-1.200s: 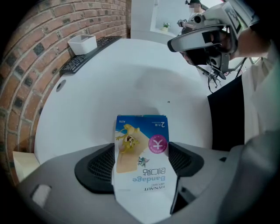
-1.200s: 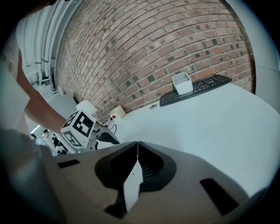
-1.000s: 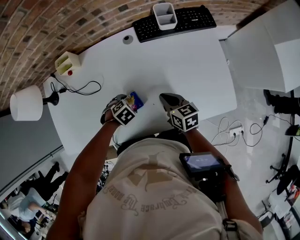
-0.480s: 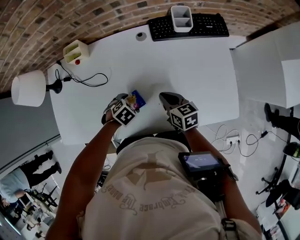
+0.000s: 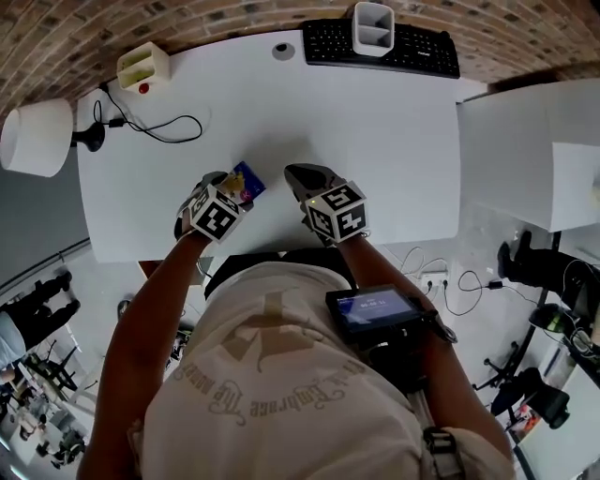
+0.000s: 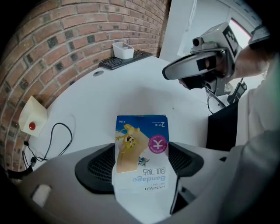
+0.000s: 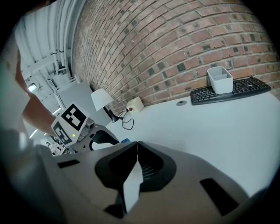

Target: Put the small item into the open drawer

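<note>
Left gripper (image 6: 140,166) clamps bandage box (image 6: 142,133); right gripper (image 7: 136,151) closed — bin (image 5: 373,28) atop keyboard (image 5: 427,52).

Bright, even light; fisheye-warped edges

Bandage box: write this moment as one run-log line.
left gripper: shut on bandage box | right gripper: shut, empty | location: over desk

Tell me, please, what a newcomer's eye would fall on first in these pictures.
The blue bandage box, clamped in the left tool near the front edge of the white desk, draws the eye first. Beside it the right tool hangs shut and empty. At the far edge a white tray sits on a black keyboard.
</note>
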`<state>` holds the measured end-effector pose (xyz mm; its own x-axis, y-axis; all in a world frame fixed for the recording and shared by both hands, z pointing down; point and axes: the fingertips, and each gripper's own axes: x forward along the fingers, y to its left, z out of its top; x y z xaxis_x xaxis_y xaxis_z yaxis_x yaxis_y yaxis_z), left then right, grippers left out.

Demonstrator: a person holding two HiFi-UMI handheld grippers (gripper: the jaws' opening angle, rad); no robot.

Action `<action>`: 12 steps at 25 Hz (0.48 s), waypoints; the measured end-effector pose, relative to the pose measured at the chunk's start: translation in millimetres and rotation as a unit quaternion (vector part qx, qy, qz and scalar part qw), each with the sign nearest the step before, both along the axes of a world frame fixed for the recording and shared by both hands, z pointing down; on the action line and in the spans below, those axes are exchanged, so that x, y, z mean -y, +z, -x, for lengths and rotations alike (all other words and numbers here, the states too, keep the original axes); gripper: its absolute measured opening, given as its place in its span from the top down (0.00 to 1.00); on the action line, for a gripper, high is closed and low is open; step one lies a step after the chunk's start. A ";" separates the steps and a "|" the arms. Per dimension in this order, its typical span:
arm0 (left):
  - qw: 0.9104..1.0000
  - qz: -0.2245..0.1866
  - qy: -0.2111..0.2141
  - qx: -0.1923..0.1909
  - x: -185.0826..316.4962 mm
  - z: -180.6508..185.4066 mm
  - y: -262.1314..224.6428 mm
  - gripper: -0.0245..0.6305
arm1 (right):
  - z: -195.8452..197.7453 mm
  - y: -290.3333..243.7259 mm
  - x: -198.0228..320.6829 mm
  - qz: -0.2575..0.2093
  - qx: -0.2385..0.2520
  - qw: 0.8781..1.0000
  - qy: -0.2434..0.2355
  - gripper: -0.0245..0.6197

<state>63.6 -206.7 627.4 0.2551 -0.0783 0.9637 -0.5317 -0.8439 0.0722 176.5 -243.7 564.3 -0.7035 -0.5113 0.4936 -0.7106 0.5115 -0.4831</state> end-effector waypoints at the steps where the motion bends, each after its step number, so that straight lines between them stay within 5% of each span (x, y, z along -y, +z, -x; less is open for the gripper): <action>1: 1.000 -0.001 -0.007 -0.002 -1.9 1.6 -1.1 0.39 | 3.3 -0.8 0.5 -0.001 0.000 1.000 -0.006 0.95; 12: 0.996 -0.027 -0.084 -0.014 -17.2 23.5 -14.5 0.39 | 35.7 0.9 -7.9 0.001 0.004 0.998 -0.067 0.95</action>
<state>40.1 -189.5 612.9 0.2601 -0.1733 0.9499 -0.6637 -0.7466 0.0455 140.8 -235.9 565.1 -0.7692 -0.4109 0.4893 -0.6322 0.6004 -0.4897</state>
